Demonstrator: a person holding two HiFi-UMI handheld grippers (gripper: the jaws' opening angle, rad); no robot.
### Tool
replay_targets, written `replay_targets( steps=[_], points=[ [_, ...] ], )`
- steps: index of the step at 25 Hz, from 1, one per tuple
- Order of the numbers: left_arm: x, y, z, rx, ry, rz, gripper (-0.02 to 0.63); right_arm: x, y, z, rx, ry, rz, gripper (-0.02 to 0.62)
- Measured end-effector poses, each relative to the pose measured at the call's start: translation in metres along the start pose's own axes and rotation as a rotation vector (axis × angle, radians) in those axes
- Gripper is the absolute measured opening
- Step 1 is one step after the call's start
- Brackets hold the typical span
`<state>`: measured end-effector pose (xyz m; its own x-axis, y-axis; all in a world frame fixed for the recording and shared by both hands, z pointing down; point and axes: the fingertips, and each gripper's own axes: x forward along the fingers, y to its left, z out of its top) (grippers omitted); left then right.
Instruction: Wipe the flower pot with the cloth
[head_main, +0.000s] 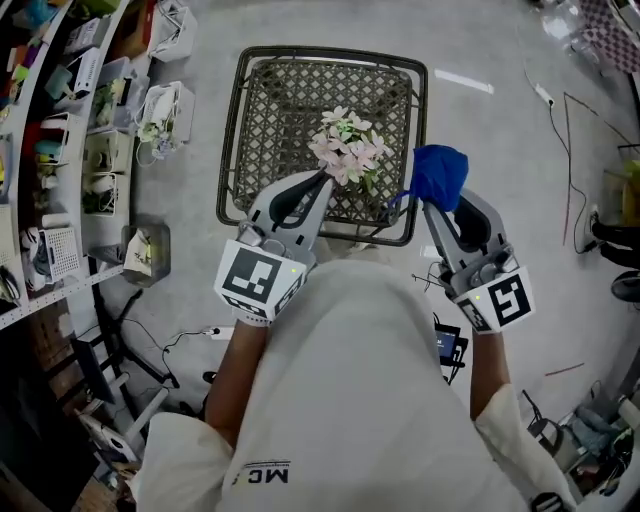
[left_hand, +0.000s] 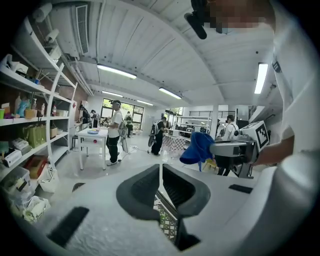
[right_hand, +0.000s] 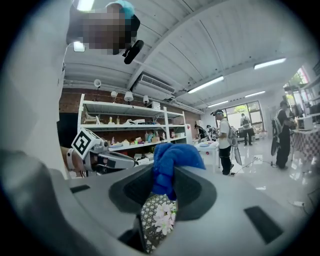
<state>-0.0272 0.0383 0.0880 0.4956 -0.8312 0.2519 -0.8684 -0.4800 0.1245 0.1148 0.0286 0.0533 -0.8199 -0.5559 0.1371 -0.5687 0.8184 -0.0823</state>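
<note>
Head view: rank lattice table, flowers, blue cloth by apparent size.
1. lattice table, clearly largest.
2. flowers.
3. blue cloth, only slightly smaller; it is held nearer the camera, so 2 versus 3 is unsure.

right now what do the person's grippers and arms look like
The left gripper and the right gripper both have light grey, wedge-shaped bodies that taper to dark grey jaw pads. Each carries a white cube with black square markers at its rear. No cables show on either. The person wears a white short-sleeved shirt with small dark lettering.
</note>
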Motion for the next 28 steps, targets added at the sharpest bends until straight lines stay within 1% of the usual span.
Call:
replay_targets(
  steps=[4, 8, 10, 13, 17, 23, 28],
  points=[
    [-0.001, -0.004, 0.013, 0.033, -0.016, -0.009, 0.038, 0.002, 0.003, -0.008, -0.023, 0.046, -0.009, 0.12],
    [0.001, -0.011, 0.013, 0.073, 0.003, -0.025, 0.038, -0.001, 0.011, -0.012, 0.025, 0.049, 0.021, 0.12],
    [0.0, -0.013, 0.014, 0.081, 0.016, -0.03, 0.038, -0.002, 0.014, -0.014, 0.025, 0.06, 0.024, 0.12],
    [-0.003, -0.014, 0.007, 0.073, 0.063, -0.028, 0.038, -0.001, 0.013, -0.018, 0.034, 0.064, 0.011, 0.12],
    [-0.001, -0.016, 0.002, 0.056, 0.027, -0.037, 0.038, -0.001, 0.01, -0.016, 0.039, 0.05, -0.016, 0.12],
    [0.002, -0.021, 0.009, 0.062, 0.013, -0.055, 0.038, -0.004, 0.011, -0.014, 0.039, 0.042, -0.033, 0.12],
    [-0.004, -0.026, 0.011, 0.041, 0.015, -0.051, 0.038, -0.008, 0.015, -0.011, 0.031, 0.038, -0.026, 0.12]
  ],
)
